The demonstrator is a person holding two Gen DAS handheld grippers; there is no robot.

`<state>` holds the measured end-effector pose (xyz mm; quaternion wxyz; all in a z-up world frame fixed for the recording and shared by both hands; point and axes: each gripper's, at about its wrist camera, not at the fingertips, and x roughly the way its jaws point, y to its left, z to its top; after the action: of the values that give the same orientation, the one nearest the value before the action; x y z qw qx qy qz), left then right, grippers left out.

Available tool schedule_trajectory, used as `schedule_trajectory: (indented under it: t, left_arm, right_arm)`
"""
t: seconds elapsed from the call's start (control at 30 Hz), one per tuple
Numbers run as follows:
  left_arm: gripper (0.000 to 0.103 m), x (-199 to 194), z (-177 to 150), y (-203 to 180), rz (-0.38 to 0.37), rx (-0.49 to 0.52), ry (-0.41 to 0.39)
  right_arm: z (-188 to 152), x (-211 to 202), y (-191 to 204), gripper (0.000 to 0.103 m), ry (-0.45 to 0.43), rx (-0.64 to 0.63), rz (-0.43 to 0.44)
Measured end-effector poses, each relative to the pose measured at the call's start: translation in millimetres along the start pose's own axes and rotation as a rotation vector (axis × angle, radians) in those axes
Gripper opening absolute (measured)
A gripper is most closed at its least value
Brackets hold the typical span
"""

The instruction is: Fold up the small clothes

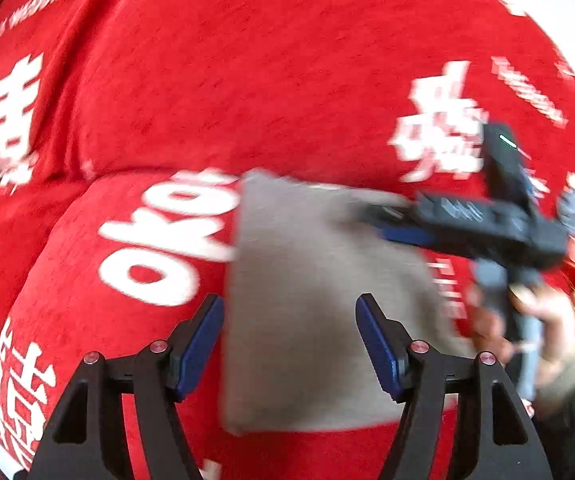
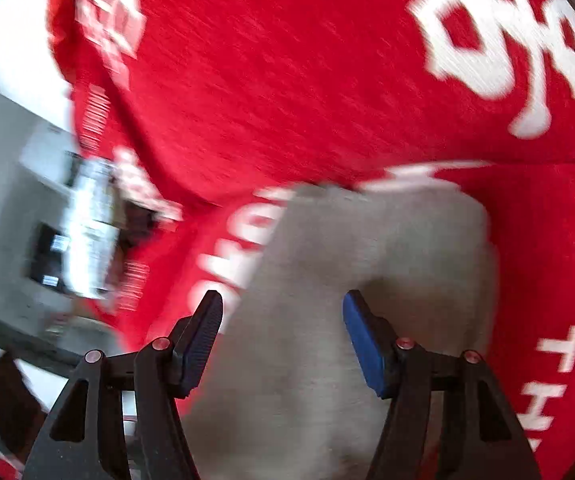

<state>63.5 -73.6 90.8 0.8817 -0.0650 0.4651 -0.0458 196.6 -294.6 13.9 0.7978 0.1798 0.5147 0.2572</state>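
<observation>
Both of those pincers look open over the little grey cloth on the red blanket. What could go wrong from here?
1. The grey cloth lies loose under the open left gripper and right gripper; its fold may spring apart.
2. The red blanket bulges beneath it, so a pinch could catch blanket too.
3. In the left view, the right gripper hangs over the cloth's far edge and might drag it.

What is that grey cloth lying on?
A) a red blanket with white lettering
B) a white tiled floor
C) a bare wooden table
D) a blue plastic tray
A: the grey cloth lies flat on a red blanket printed with large white characters, and the right wrist view shows the same.
</observation>
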Motion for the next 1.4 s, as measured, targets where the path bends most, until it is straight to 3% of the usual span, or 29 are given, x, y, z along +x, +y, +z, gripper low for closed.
schedule_trajectory:
  t: [0.03,0.07,0.13,0.27,0.47,0.57,0.63,0.7,0.8,0.87,0.9,0.97,1.1,1.23,1.4]
  left_arm:
    - [0.069,10,-1,8,0.020,-0.012,0.024]
    - [0.069,18,-5,13,0.027,-0.013,0.042]
    - [0.070,36,-15,20,0.050,0.007,0.081]
    - [0.070,32,-27,23,0.050,0.009,0.054]
    - [0.070,13,-35,28,0.000,0.013,0.041]
    - [0.070,20,-38,31,-0.012,-0.005,0.052]
    - [0.070,25,-37,35,-0.018,-0.021,0.062]
    - [0.070,27,-38,39,-0.015,-0.026,0.073]
    - [0.070,26,-40,44,0.003,-0.003,0.088]
    - [0.070,22,-41,49,-0.005,0.009,0.093]
    - [0.070,20,-38,53,-0.016,0.003,0.098]
    - [0.070,17,-28,64,-0.063,-0.028,0.106]
    - [0.070,29,0,84,-0.205,-0.132,0.181]
    - [0.070,55,21,81,-0.318,-0.183,0.268]
    - [0.070,93,22,49,-0.345,-0.138,0.372]
  right_arm:
    - [-3,2,-12,0.059,0.004,0.018,-0.046]
    - [-6,0,-22,0.047,-0.008,0.035,-0.030]
    - [-10,-10,-30,0.040,-0.024,0.066,-0.022]
    - [-33,-48,-3,0.047,-0.087,-0.020,-0.111]
    - [-104,-103,50,0.048,-0.198,-0.179,-0.008]
    - [-121,-102,71,0.048,-0.193,-0.244,0.064]
    - [-120,-89,68,0.049,-0.151,-0.236,0.026]
    - [-119,-73,48,0.049,-0.115,-0.168,-0.118]
    - [-132,-80,11,0.046,-0.145,-0.048,-0.038]
    - [-143,-90,12,0.046,-0.152,-0.076,-0.068]
    - [-149,-94,17,0.047,-0.155,-0.102,-0.111]
    - [-156,-111,21,0.070,-0.181,-0.112,-0.225]
    - [-146,-145,1,0.074,-0.252,-0.025,-0.223]
    - [-116,-141,-21,0.075,-0.233,0.132,-0.138]
    - [-93,-83,-22,0.075,-0.129,0.223,-0.026]
